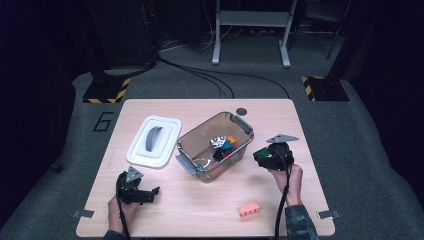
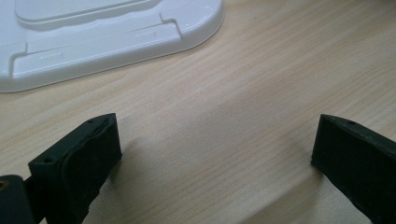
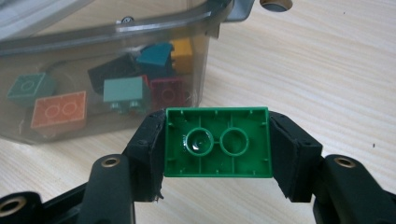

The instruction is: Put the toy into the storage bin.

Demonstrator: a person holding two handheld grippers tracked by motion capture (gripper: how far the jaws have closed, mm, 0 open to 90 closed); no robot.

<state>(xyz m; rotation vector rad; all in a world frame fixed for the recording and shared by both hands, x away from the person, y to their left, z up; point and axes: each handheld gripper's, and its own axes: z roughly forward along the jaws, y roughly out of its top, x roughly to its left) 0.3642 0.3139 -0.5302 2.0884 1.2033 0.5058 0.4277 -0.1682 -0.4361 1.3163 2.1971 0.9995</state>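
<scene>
the right gripper (image 3: pixel 217 144) pinches a green brick (image 3: pixel 218 142) by its sides, hollow underside toward the camera, the clear box (image 3: pixel 116 70) of bricks just ahead, likely its destination. the left gripper (image 2: pixel 215 144) rests spread and empty near the white lid (image 2: pixel 93 42).

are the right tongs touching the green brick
Touching. In the right gripper view both black pads of the right tongs press flat against the two sides of the green brick, with no gap at either side.
</scene>
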